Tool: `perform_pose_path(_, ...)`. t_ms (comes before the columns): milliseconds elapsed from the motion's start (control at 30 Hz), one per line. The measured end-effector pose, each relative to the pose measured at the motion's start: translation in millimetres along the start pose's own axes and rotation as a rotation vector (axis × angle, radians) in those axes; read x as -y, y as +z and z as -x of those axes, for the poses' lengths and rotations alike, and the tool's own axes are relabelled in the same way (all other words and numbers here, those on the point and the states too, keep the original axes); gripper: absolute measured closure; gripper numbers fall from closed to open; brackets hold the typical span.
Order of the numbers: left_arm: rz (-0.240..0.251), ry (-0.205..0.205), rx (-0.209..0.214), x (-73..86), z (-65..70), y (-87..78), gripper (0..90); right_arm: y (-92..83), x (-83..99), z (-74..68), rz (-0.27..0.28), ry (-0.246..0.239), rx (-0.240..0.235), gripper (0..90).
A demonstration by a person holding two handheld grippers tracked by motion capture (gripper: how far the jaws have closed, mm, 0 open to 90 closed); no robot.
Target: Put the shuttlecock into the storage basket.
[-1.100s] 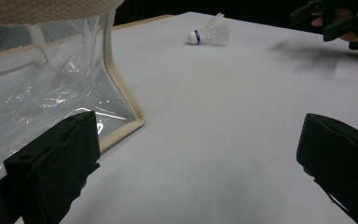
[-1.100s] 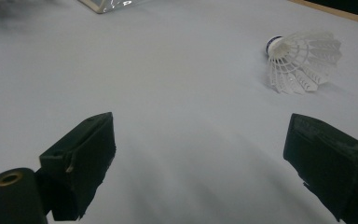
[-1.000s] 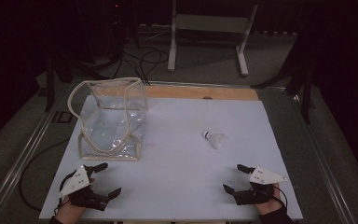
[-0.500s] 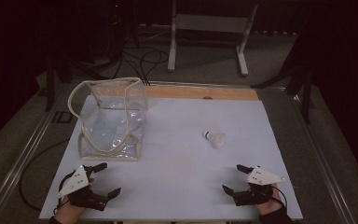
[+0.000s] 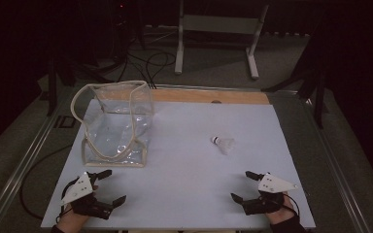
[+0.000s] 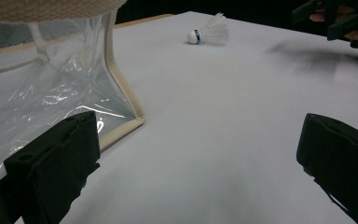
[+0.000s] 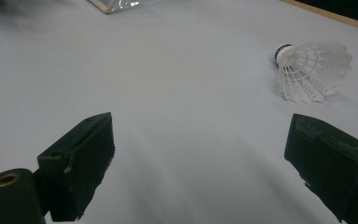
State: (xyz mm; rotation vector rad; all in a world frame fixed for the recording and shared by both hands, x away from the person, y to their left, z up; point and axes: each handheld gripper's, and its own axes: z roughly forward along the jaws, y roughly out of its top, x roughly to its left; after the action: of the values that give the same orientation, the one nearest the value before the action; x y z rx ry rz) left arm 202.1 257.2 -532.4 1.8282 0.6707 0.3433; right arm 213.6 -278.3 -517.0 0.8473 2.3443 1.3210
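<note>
Looking down from the high view, I have my left gripper (image 5: 108, 186) resting at the near left corner of the counter (image 5: 184, 145), jaws spread and holding nothing, and my right gripper (image 5: 245, 186) at the near right corner, likewise released and empty. A clear plastic bag (image 5: 116, 124) with a cream trim stands open at the far left, just beyond my left gripper. The shuttlecock (image 5: 224, 143) lies on its side right of centre, well apart from the bag and nearer to my right gripper than to my left.

From the left gripper view, my two black jaws stand wide with bare counter between them. The bag's (image 6: 51, 98) near corner sits just beyond the left-hand jaw, and the shuttlecock (image 6: 209, 32) lies far off across the sheet.

From the right gripper view, the jaws are again wide apart. The shuttlecock (image 7: 312, 70) lies near, just past the right-hand jaw, its cork end pointing left and its feathers fanned to the right.

I judge nothing is grasped yet: this is the step before the reach. Next I should carry my right gripper forward, centre the jaws on the shuttlecock, close gently so the feathers aren't crushed, then bring it toward the bag's open mouth.
</note>
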Motion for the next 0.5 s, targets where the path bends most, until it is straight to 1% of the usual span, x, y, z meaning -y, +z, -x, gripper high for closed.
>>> perform_pose_path(33,-0.001,0.001,0.0,0.0,0.0,0.0,0.5,-0.3,-0.3,0.4,-0.007,0.004,-0.002,8.3)
perform_pose_path(133,-0.001,0.001,0.001,-0.1,0.2,0.1,0.5,-1.6,-0.9,1.0,-0.018,0.013,0.018,8.2)
perform_pose_path(367,-0.003,-0.001,0.005,0.1,0.4,0.4,0.5,-3.5,-5.1,-1.2,-0.039,0.004,0.027,8.0)
perform_pose_path(400,-0.002,-0.001,0.004,0.1,0.4,0.5,0.5,-4.2,-6.3,-1.0,-0.035,-0.004,0.028,8.0)
perform_pose_path(433,-0.002,-0.003,0.005,0.2,0.4,0.6,0.5,-5.9,-7.9,-1.1,-0.036,-0.001,0.025,8.0)
perform_pose_path(500,-0.001,-0.004,0.004,0.3,0.3,0.8,0.5,-9.0,-11.4,-1.0,-0.033,-0.002,0.033,7.9)
